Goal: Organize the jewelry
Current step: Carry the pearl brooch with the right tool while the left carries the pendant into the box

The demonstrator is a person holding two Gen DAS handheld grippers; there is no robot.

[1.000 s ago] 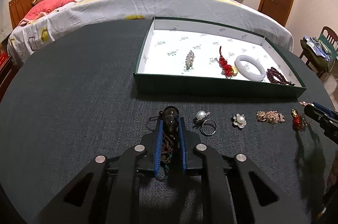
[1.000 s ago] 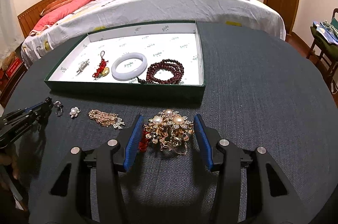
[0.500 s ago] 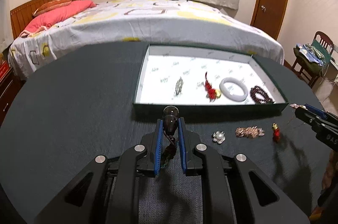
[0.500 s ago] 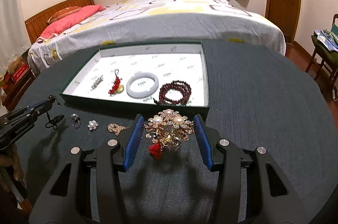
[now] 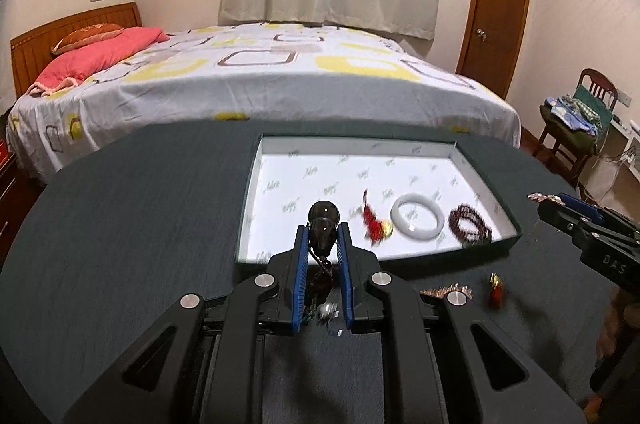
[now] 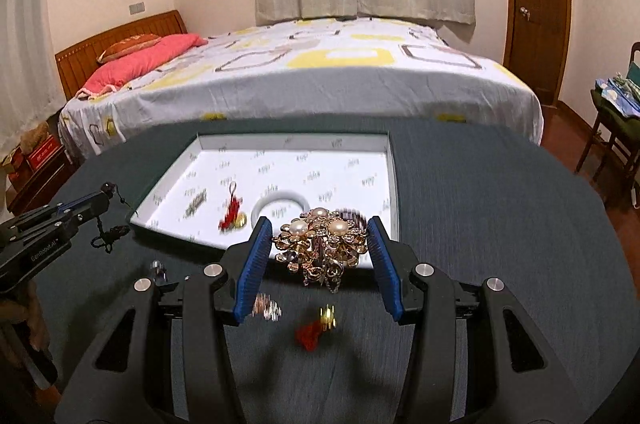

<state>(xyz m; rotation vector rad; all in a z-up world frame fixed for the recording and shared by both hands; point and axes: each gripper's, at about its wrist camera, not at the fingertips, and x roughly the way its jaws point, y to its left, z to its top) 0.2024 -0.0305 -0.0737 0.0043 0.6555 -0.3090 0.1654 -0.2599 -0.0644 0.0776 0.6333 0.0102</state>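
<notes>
My left gripper (image 5: 323, 238) is shut on a dark gourd pendant (image 5: 323, 224) whose beaded cord hangs below; I hold it above the table, in front of the green jewelry box (image 5: 496, 242). My right gripper (image 6: 320, 240) is shut on a gold pearl brooch (image 6: 322, 244), lifted near the box's front right edge (image 6: 394, 183). The box holds a white bangle (image 5: 417, 218), a red tassel charm (image 5: 374, 226), dark red beads (image 5: 470, 224) and a silver clip (image 6: 196, 201). The left gripper with the pendant also shows in the right wrist view (image 6: 105, 192).
On the dark table (image 5: 120, 224) lie a rose-gold brooch (image 5: 446, 291), a small red and gold charm (image 5: 496, 288) (image 6: 318, 328) and a pearl ring (image 6: 158, 270). A bed stands behind the table, a chair (image 5: 580, 119) at the right.
Both grippers have risen from the table with their pieces and moved toward the box. The pendant's cord now hangs free. The loose pieces stay on the table.
</notes>
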